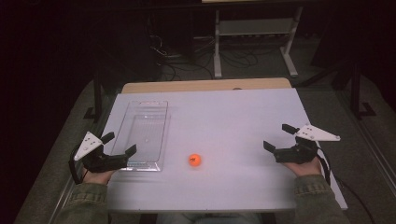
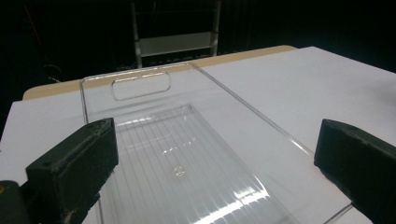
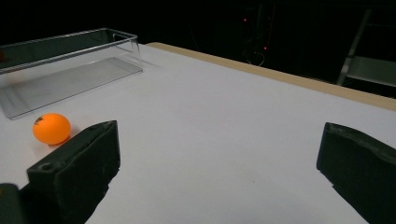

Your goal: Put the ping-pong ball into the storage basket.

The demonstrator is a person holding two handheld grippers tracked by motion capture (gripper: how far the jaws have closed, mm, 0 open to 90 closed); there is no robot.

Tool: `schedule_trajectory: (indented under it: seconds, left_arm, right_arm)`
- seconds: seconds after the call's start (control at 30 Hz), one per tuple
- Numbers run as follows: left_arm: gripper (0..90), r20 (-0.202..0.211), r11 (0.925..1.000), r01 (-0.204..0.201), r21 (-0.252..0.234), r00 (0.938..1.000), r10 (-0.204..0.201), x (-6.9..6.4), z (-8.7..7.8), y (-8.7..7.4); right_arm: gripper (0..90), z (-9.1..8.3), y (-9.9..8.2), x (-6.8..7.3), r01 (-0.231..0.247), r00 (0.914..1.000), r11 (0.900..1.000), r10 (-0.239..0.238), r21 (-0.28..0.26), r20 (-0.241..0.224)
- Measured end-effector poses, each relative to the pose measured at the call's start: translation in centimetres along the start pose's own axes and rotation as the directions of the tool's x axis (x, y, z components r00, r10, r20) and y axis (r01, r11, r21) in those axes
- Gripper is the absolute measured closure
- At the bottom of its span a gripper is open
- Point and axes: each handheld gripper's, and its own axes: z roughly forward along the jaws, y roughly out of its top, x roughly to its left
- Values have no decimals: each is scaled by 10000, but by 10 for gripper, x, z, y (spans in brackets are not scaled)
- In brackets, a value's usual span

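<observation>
Left gripper point(image 1: 119, 143) and right gripper point(image 1: 276, 136) low on the white surface point(image 1: 224, 116), jaws released, grasping nothing. Orange ball point(image 1: 195, 159) between them, just beside the clear tray point(image 1: 143, 134). Tray's handle slot point(image 2: 141, 85) plain from the left gripper view.

My left gripper point(image 1: 118, 144): jaws wide apart, nothing between them, pointing forward, low over table's left edge. My right gripper point(image 1: 279, 137): jaws wide apart, nothing gripped, angled inward at right side. Both forearms enter from near edge, sleeves green.
</observation>
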Motion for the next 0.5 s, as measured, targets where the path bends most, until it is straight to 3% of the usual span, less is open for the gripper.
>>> schedule_trajectory:
  seconds: [0.37, 0.5]
  left_arm:
    - [0, 186, 9993, -298, 218, 9994, 294, -1, 1, 24]
    - [0, 371, 9992, -89, 377, 9993, 75, -1, 2, 30]
  right_arm:
    - [0, 0, 0, 0, 1, 10000, 10000, -1, -1, -32]
    - [0, 0, 0, 0, 11, 10000, 10000, -11, -2, -32]
